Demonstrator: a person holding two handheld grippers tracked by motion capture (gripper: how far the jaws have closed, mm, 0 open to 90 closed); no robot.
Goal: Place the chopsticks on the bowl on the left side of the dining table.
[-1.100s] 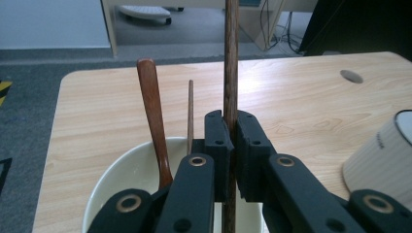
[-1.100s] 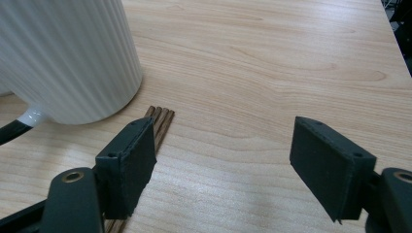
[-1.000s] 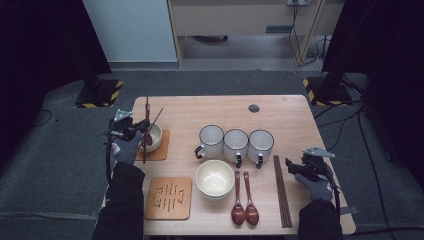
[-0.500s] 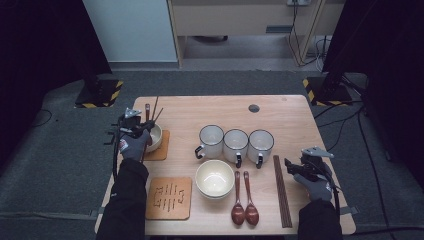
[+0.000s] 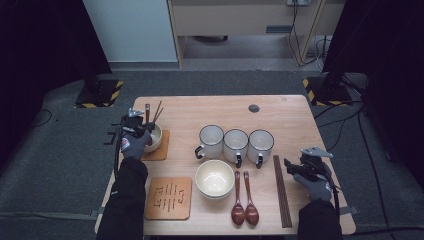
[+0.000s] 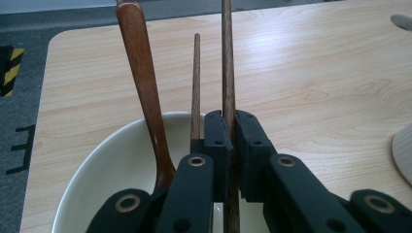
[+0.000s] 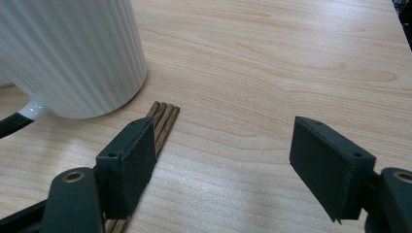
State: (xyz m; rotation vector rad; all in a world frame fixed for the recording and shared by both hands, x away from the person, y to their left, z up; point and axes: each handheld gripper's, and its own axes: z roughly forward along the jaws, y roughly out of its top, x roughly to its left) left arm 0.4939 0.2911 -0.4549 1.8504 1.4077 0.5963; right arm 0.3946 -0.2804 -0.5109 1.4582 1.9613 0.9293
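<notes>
Upright, chopstick point(image 6: 227, 73) stands clamped between left jaws.

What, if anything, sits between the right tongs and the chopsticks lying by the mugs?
Nothing visible. The right tongs stand open over the bundle of chopsticks, bare table between the jaws. The nearest mug stands beside the bundle's far end, not across it.

left tool point(image 5: 141, 126) | shifted slightly toward table centre over small bowl point(image 5: 154, 137) | clamped chopstick point(image 6: 228, 73) now more upright
</notes>
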